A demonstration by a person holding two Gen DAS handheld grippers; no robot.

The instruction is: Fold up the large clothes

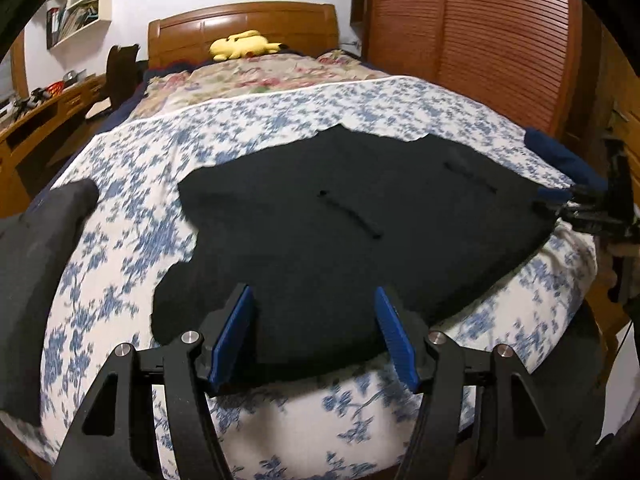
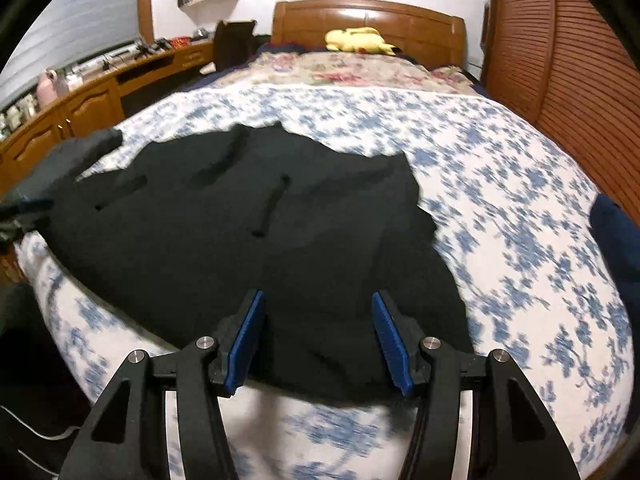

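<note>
1. A black garment (image 1: 320, 232) lies spread flat on a bed covered by a blue-flowered sheet (image 1: 280, 120), near the foot edge; laid out this way, its near hem faces the person, which suits a first fold away from the body

2. The left gripper (image 1: 316, 332) hangs over the near hem at about 6 o'clock in the left wrist view, jaws apart with nothing between the blue pads (image 1: 236, 332); the cloth shows below the gap, unpinched

3. The right gripper (image 2: 318, 336) sits likewise at 6 o'clock in its own view, released and empty, above the garment's near edge (image 2: 320, 380); it also shows small and dark at 3 o'clock in the left view, by the garment's far corner

4. Both claws tilt downward toward the hem, probably so that each can take one bottom corner and lift the two together, keeping the fold straight

5. Two dark slits on the garment (image 2: 272, 204) run toward 12 o'clock; they look like pocket openings, though the blur leaves that unsure

6. A grey piece of clothing (image 1: 36, 248) rests at 9 o'clock in the left view, and a dark blue item (image 1: 560, 156) at 2 o'clock, both clear of the black garment, likely waiting their turn

7. A yellow soft toy (image 1: 244, 44) sits at 12 o'clock by the wooden headboard (image 1: 240, 20), well apart from the work

8. Folding appears not yet begun: no crease or doubled layer is visible
</note>
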